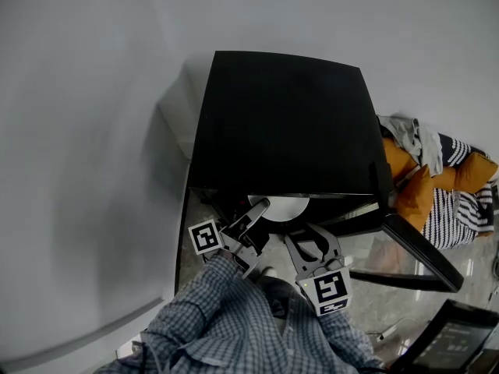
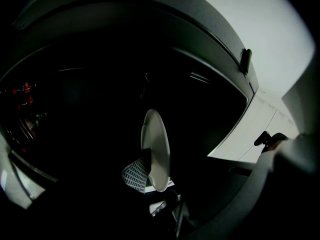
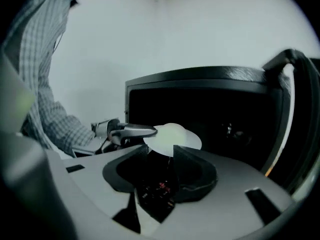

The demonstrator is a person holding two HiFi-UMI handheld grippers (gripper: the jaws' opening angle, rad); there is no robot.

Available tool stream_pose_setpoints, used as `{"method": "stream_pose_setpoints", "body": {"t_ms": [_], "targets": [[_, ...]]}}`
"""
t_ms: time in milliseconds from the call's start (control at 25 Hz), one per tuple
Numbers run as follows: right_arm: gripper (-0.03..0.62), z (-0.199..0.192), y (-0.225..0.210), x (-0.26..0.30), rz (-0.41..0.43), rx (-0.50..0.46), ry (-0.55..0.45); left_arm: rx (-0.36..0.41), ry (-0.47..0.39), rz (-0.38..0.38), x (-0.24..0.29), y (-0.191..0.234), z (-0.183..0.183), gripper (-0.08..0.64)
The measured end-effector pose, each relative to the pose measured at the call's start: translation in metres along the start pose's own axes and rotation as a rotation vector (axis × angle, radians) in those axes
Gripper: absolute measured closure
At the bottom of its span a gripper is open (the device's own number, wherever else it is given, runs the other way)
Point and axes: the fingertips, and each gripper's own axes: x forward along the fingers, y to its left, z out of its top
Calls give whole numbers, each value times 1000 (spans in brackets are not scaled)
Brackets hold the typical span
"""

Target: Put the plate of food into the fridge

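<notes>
We see only black-and-white square markers (image 1: 207, 236) on the gripper cubes. The white plate (image 1: 284, 206) sits level at the mouth of the black fridge (image 1: 281, 123), with the left gripper (image 1: 260, 206) clamped on its rim and the right gripper (image 1: 306, 232) pinched on its near edge. The fridge stands against a pale grey wall (image 1: 93, 131) on a glossy stone-patterned floor (image 1: 374, 255), its door (image 1: 413, 248) swung open to the right near a heap of orange and striped cloth (image 1: 437, 185).
</notes>
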Motion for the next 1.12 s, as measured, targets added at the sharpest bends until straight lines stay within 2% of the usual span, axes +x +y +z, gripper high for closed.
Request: {"method": "stream_pose_setpoints", "body": {"t_ms": [160,520,640,760,960,1120], "targets": [[430,-5,13,5,5,-234,64,-6,-11,10,2,5,1,463],[431,-19,17,29,-37,-866,218,-13,-9,21,4,10,4,463],[438,-26,14,36,-55,-1040,273,-19,-10,17,5,10,5,463],[514,-30,12,41,-65,-1132,300,-19,-5,15,6,11,5,463],[561,-29,9,48,-92,-1196,324,-28,-8,13,5,9,6,463],[566,-27,9,48,-99,-1208,334,-56,-12,10,5,8,7,463]]}}
